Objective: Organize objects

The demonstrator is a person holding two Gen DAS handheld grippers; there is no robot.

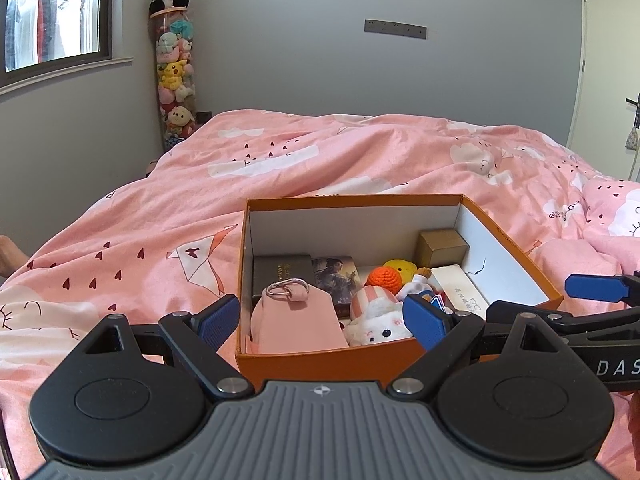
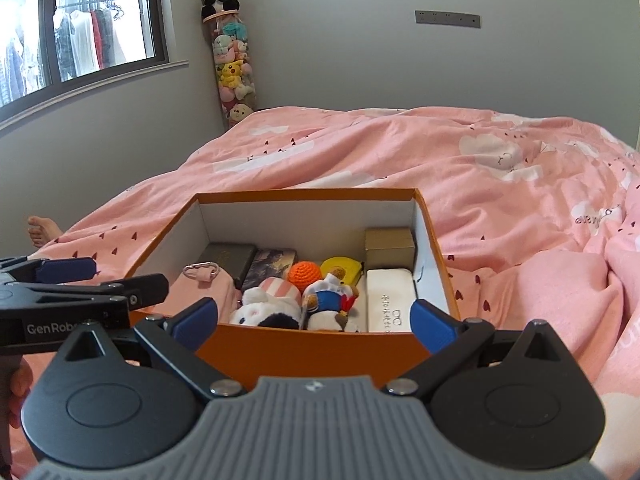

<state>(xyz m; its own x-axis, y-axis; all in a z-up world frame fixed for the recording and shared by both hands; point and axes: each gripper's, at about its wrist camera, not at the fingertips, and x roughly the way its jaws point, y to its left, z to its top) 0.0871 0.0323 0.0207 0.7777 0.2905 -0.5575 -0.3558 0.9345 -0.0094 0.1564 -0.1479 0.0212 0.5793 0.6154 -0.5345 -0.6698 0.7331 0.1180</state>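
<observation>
the orange box [image 2: 320, 350] sits on the pink bed [image 2: 500, 184] with everything already packed side by side inside it, so both grippers hang back at its near wall, the left gripper [image 1: 320, 322] and right gripper [image 2: 316, 320] each with fingers spread wide and holding nothing. counted inside: one pink pouch [image 1: 298, 320], two dark flat boxes [image 2: 230, 258], one orange crochet ball [image 2: 306, 274], one yellow toy [image 2: 340, 266], one gold box [image 2: 390, 246], one white case [image 2: 390, 300], and what looks like two plush toys [image 2: 272, 304].

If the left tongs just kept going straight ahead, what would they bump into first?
Probably the near wall of the orange box, which sits right between the open left tongs; depth is hard to judge.
</observation>
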